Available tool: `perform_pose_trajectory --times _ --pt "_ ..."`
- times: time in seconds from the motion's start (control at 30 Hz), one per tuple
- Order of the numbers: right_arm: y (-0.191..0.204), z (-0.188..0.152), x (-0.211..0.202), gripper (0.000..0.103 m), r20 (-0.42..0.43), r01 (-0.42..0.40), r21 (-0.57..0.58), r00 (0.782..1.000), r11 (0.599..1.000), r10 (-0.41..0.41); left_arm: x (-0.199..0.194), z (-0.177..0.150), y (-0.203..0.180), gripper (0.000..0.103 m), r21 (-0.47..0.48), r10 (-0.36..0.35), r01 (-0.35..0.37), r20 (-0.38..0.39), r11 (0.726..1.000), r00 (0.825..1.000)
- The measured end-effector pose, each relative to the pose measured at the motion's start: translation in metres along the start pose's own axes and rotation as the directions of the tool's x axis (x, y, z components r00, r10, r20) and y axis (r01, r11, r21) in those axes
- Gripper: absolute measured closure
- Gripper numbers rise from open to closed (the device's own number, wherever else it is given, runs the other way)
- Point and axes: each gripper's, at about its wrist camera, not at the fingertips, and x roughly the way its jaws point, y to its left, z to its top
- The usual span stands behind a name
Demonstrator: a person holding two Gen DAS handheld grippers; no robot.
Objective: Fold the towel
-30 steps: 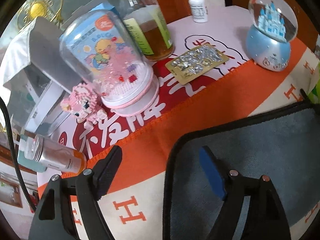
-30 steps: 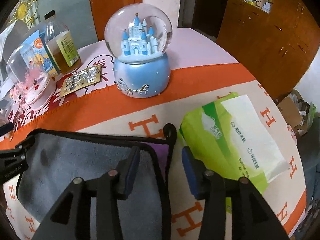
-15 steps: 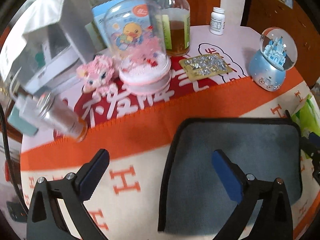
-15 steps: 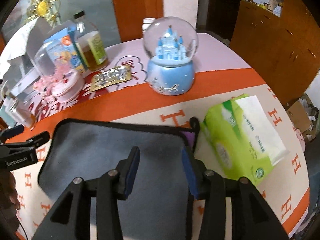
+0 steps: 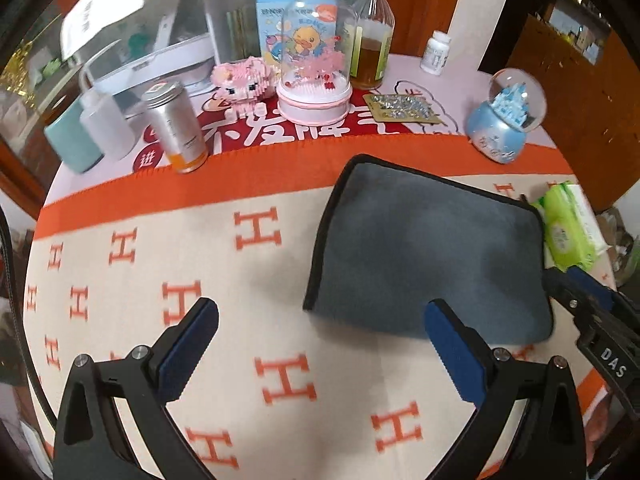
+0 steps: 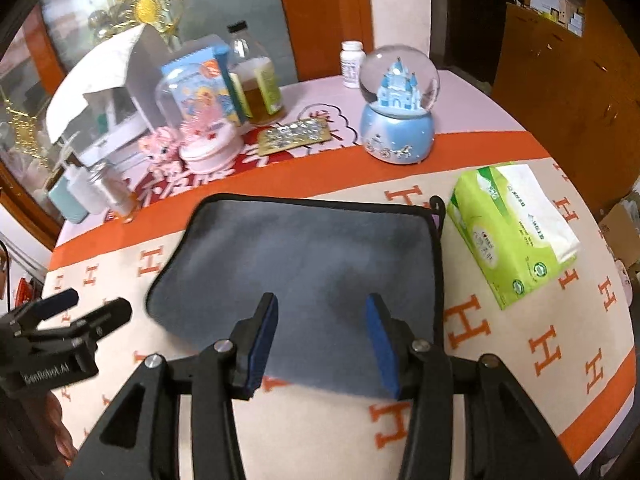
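Note:
A grey towel (image 5: 424, 248) with black edging lies folded flat on the orange-and-cream tablecloth (image 5: 240, 280); it also shows in the right wrist view (image 6: 312, 264). My left gripper (image 5: 320, 344) is open and empty, raised above the cloth at the towel's near left corner. My right gripper (image 6: 320, 332) is open and empty, above the towel's near edge. The left gripper also shows at the left of the right wrist view (image 6: 96, 312), and the right gripper's fingers (image 5: 576, 288) show at the towel's right edge in the left wrist view.
A green tissue pack (image 6: 512, 232) lies right of the towel. Behind it stand a blue snow globe (image 6: 398, 108), a pink domed ornament (image 5: 316, 64), a glass bottle (image 5: 370, 52), a foil pill sheet (image 5: 404, 108), a metal can (image 5: 176, 128) and a white pill bottle (image 5: 435, 53).
Both grippers have pulled back and up from the towel's far corners toward the near side. The towel stays flat on the cloth, and more of the table shows.

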Motion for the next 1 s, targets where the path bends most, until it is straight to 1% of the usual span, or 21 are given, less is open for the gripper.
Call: perform_pose_trajectory --times 0.13,0.23,0.33,0.4,0.5,0.6,0.7,0.8,0.87,0.9,0.93,0.97,1.0 --pt "0.012 -0.010 -0.026 0.057 0.030 -0.032 -0.009 0.999 0.999 0.032 -0.032 -0.016 0.001 0.001 -0.033 0.002 -0.001 0.029 0.999 1.000" --pt "0.020 -0.017 -0.046 0.057 0.048 -0.057 -0.022 0.997 0.998 0.058 -0.058 -0.034 0.005 0.001 -0.063 -0.014 0.018 0.054 0.998 0.998" --pt "0.030 -0.027 -0.065 0.057 0.059 -0.068 -0.045 0.996 0.997 0.071 -0.079 -0.047 0.007 0.001 -0.064 -0.011 0.016 0.078 0.998 0.997" --pt "0.034 -0.033 -0.076 0.056 0.065 -0.080 -0.051 0.994 0.996 0.083 -0.097 -0.058 0.007 0.001 -0.061 -0.021 0.027 0.096 0.998 0.995" --pt "0.039 -0.042 -0.092 0.051 0.063 -0.087 -0.061 0.994 0.994 0.091 -0.117 -0.069 0.007 0.001 -0.050 0.008 -0.001 0.122 0.999 0.992" --pt "0.041 -0.051 -0.104 0.051 0.060 -0.094 -0.068 0.993 0.993 0.098 -0.138 -0.081 0.007 0.001 -0.034 0.041 -0.036 0.161 0.999 0.986" --pt "0.045 -0.061 -0.117 0.051 0.055 -0.093 -0.093 0.994 0.991 0.099 -0.156 -0.093 0.008 0.001 -0.035 0.038 -0.032 0.174 0.999 0.984" --pt "0.047 -0.071 -0.130 0.051 0.046 -0.104 -0.116 0.993 0.988 0.110 -0.174 -0.106 0.009 0.001 -0.032 0.052 -0.047 0.204 0.998 0.978" --pt "0.048 -0.076 -0.138 0.047 0.043 -0.114 -0.129 0.992 0.985 0.120 -0.187 -0.116 0.008 0.001 -0.024 0.071 -0.068 0.236 0.997 0.969" --pt "0.049 -0.080 -0.143 0.042 0.041 -0.124 -0.134 0.991 0.983 0.130 -0.191 -0.119 0.007 0.001 -0.020 0.075 -0.072 0.246 0.997 0.966" --pt "0.050 -0.082 -0.148 0.040 0.042 -0.130 -0.136 0.990 0.982 0.137 -0.195 -0.122 0.007 0.001 -0.014 0.076 -0.075 0.253 0.997 0.964" --pt "0.050 -0.085 -0.152 0.039 0.047 -0.136 -0.140 0.988 0.981 0.144 -0.201 -0.127 0.006 0.001 -0.005 0.078 -0.080 0.264 0.997 0.961" --pt "0.051 -0.088 -0.158 0.037 0.055 -0.143 -0.147 0.987 0.979 0.152 -0.204 -0.130 0.005 0.001 -0.003 0.082 -0.085 0.271 0.996 0.959"
